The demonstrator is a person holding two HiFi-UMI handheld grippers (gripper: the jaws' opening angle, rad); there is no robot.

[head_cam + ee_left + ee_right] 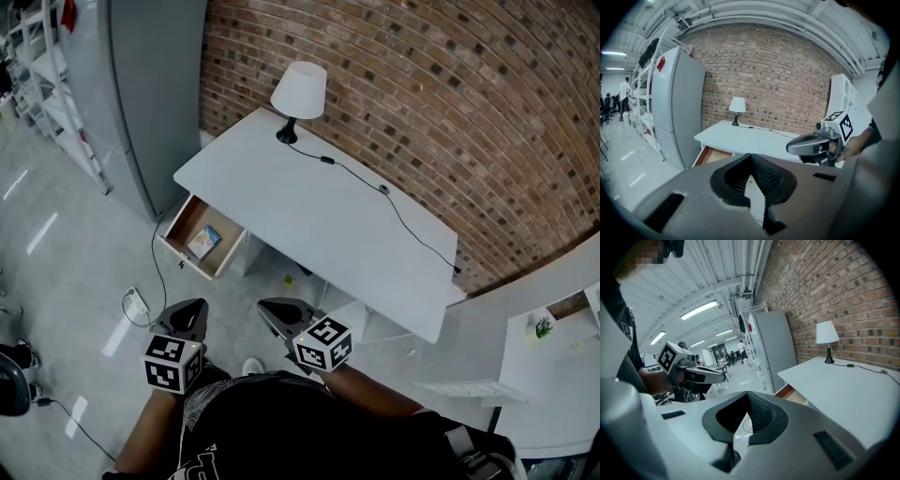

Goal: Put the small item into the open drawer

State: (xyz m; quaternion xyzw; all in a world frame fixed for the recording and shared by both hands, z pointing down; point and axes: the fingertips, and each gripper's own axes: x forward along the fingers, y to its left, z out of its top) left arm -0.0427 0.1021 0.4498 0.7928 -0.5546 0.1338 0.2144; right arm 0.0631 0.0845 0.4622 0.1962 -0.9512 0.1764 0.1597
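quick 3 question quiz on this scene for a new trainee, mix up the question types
1. True or false: the open drawer under the desk is empty.
2. Where does the lamp stand?
A. on a corner of the desk, by the brick wall
B. on the floor
C. in the drawer
3. What is between the jaws of the left gripper and of the right gripper?

Key
1. False: a small item lies in it.
2. A
3. Nothing; both are shut and empty.
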